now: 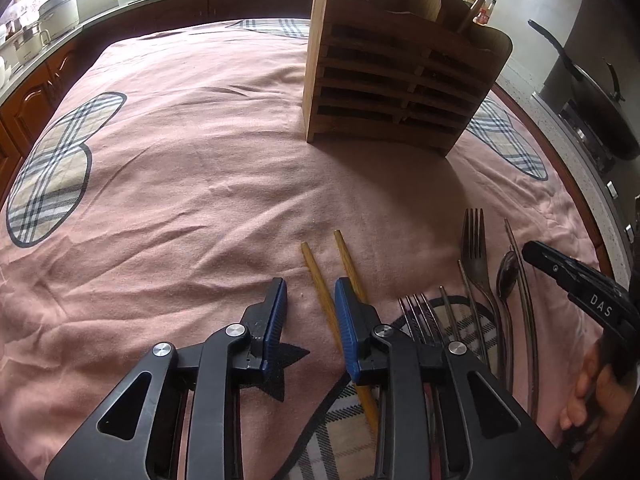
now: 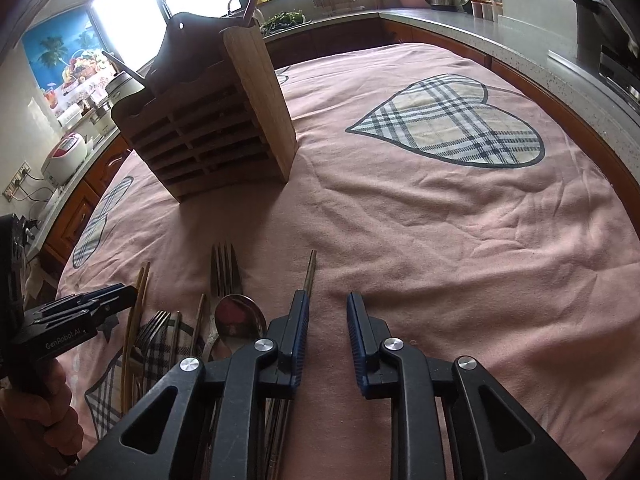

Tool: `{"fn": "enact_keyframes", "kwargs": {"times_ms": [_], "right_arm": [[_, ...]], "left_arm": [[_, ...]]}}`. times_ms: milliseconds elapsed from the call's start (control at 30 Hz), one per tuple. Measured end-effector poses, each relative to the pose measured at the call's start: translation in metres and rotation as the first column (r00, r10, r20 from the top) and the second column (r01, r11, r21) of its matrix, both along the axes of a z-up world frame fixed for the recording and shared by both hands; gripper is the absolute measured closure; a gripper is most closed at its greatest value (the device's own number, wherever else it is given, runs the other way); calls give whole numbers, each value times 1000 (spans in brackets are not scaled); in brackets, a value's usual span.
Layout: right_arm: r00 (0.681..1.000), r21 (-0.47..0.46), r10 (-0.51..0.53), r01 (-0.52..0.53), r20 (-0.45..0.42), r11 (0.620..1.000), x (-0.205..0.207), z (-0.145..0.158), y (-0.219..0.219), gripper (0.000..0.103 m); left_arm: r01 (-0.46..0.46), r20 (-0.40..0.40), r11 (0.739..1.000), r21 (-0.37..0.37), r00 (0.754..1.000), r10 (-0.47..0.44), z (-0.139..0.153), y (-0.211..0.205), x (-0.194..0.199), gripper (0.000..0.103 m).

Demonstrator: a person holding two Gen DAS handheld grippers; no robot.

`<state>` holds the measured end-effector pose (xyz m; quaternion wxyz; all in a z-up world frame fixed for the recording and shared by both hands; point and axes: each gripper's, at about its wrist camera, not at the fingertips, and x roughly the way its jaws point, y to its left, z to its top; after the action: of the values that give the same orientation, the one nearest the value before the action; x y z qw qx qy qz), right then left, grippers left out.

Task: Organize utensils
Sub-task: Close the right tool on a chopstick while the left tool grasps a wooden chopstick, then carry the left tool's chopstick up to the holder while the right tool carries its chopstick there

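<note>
Bamboo chopsticks [image 1: 320, 276] are seen at lower centre of the left wrist view, long axes running up the frame, one between the parted, empty fingers of the left gripper [image 1: 311, 300], seemingly lined up for pickup. In the right wrist view, the right gripper [image 2: 328, 312] is spread, empty, beside forks [image 2: 225, 270]; the wooden holder [image 2: 208, 120] stands upper left.

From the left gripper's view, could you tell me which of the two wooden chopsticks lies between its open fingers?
The left wooden chopstick, the shorter-looking one, runs into the gap of the left gripper. The right wooden chopstick passes behind the gripper's right finger instead.
</note>
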<state>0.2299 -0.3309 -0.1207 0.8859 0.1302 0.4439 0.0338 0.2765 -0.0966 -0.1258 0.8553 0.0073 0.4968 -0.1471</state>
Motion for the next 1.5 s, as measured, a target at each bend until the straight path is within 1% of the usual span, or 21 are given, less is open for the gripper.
{"fn": "enact_keyframes", "kwargs": {"times_ms": [67,267,367,467,500,533,567,667,733,967,1100,1200,1500], "right_arm": [[1000,6,7,-7,1,1000,4,1,2,83],[999,-43,45,-46,-30,998,24,-4,13,83],[998,-44,53,-55,-40,998,33,-5,13,84],[997,-42,62,-64,-46,997,39,-6,14,84],[997,-39,63,-65,-46,997,40,-6,14,85],[997,-46,62,-64,-47,997,41,-6,14,88],[997,-60,57,-60,-46,996,40,-6,14,96],[998,-31,50,-51,-42,998,38,-6,9,97],[998,-15,47,-48,-39,999,37,-4,7,97],[999,28,42,-43,18,999,21,15,3,99],[998,42,44,-46,49,998,10,24,4,99],[997,57,39,-44,71,997,2,29,4,99],[989,47,53,-60,140,997,-15,59,9,99]], "left_arm": [[7,-3,1000,-2,1000,-7,0,2,-1,84],[14,-19,1000,-13,1000,-14,0,2,8,85],[25,-17,1000,1,1000,-25,0,-3,13,85],[47,-6,998,36,999,-47,0,-11,14,85],[53,1,998,45,999,-53,0,-13,14,87],[56,7,997,54,998,-56,0,-14,14,92],[57,10,997,54,998,-57,-1,-14,14,92],[54,3,998,32,999,-54,0,-10,15,95],[51,-3,999,12,999,-51,2,-6,14,98],[39,31,998,-40,999,-38,22,7,-3,98],[19,54,995,-94,998,-14,35,16,-14,98],[12,78,993,-121,997,-2,48,21,-22,98],[24,145,988,-150,989,-2,77,29,-47,98]]}}
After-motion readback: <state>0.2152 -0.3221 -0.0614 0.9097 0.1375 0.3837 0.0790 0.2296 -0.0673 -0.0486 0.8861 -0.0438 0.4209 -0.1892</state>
